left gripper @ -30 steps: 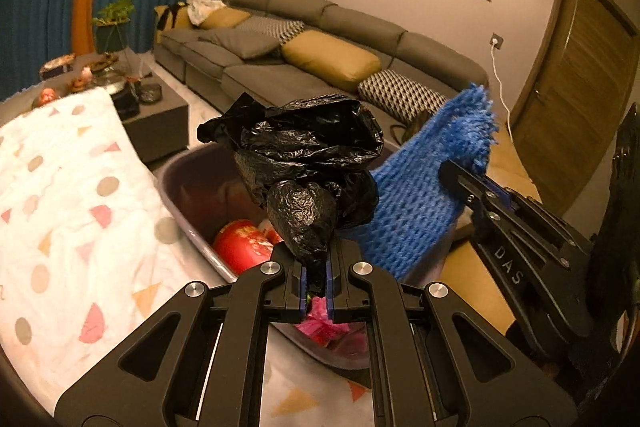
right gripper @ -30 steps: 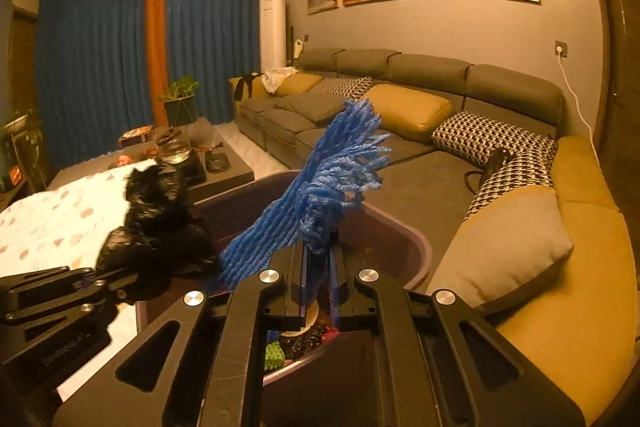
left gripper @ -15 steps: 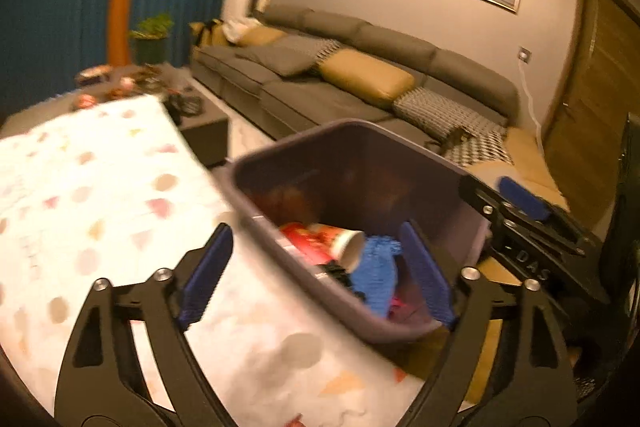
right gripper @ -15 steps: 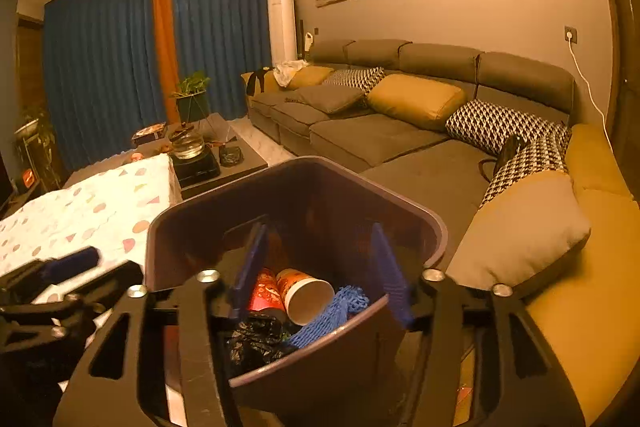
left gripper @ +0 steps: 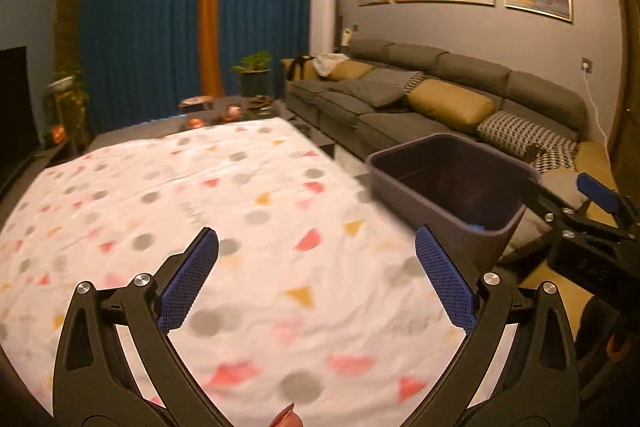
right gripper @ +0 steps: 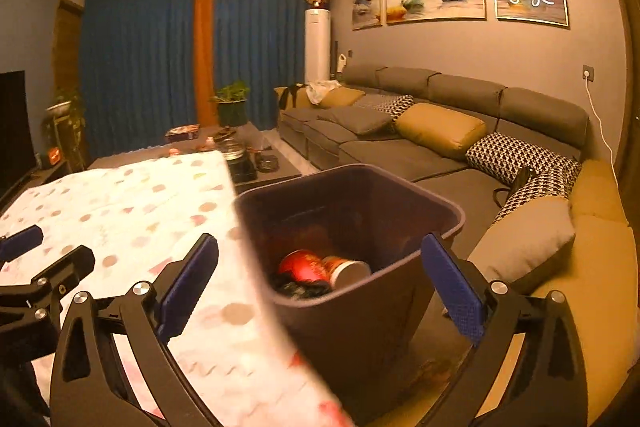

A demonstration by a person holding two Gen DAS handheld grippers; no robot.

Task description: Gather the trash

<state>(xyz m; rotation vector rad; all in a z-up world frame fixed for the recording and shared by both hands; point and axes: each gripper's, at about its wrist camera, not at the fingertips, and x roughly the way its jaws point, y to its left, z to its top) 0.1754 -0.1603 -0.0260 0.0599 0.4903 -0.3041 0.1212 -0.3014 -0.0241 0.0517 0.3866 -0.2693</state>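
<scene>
Both the left gripper (left gripper: 316, 279) and the right gripper (right gripper: 320, 279) have just sprung wide and hang empty, their black bag and blue netting now down in the bin (right gripper: 452, 223) beside the table (left gripper: 168, 187), so that load looks delivered.

Your left wrist camera looked low across the patterned table (left gripper: 248, 211), your right one sat close above the bin (right gripper: 448, 215), and both faced the sofa (right gripper: 440, 99) and shared all three.

Bin (right gripper: 440, 223) wall hides most trash (right gripper: 320, 269); tablecloth (left gripper: 240, 211) blurred.
</scene>
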